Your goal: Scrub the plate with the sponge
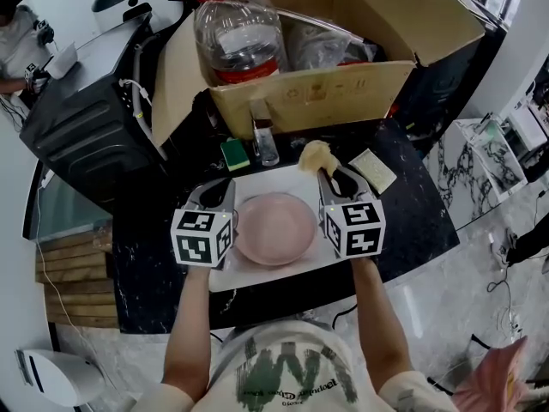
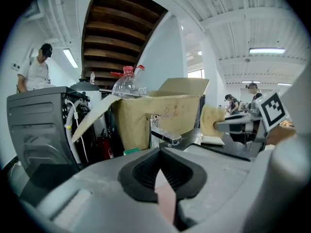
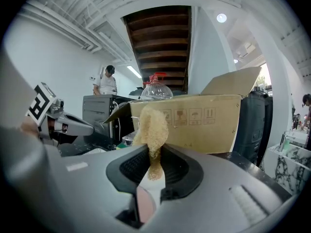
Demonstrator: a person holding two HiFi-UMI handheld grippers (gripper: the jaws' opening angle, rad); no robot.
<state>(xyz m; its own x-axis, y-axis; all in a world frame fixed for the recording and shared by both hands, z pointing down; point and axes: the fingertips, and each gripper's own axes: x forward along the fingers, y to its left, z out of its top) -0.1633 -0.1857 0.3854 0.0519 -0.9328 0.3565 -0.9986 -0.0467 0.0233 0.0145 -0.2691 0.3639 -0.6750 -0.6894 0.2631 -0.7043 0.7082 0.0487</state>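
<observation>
A pink plate [image 1: 276, 230] lies on a white tray [image 1: 283, 184] on the black counter. My right gripper [image 1: 330, 175] hovers at the plate's far right rim, shut on a tan, frayed sponge [image 1: 314, 154] that sticks up from its tips [image 3: 151, 130]. My left gripper [image 1: 221, 187] is level at the plate's left side, jaws shut with nothing between the tips [image 2: 160, 152]. Under each gripper a sliver of pink plate shows through the jaw gap [image 2: 166, 198] [image 3: 145, 203]. In the left gripper view the right gripper [image 2: 233, 125] and its sponge [image 2: 211, 122] show at the right.
Behind the tray stand a chrome faucet [image 1: 263, 140], a green sponge [image 1: 234, 153] and a pale pad [image 1: 372, 170]. A cardboard box [image 1: 343, 84] with a big clear bottle [image 1: 240, 37] blocks the back. A black machine [image 1: 86, 136] stands at the left.
</observation>
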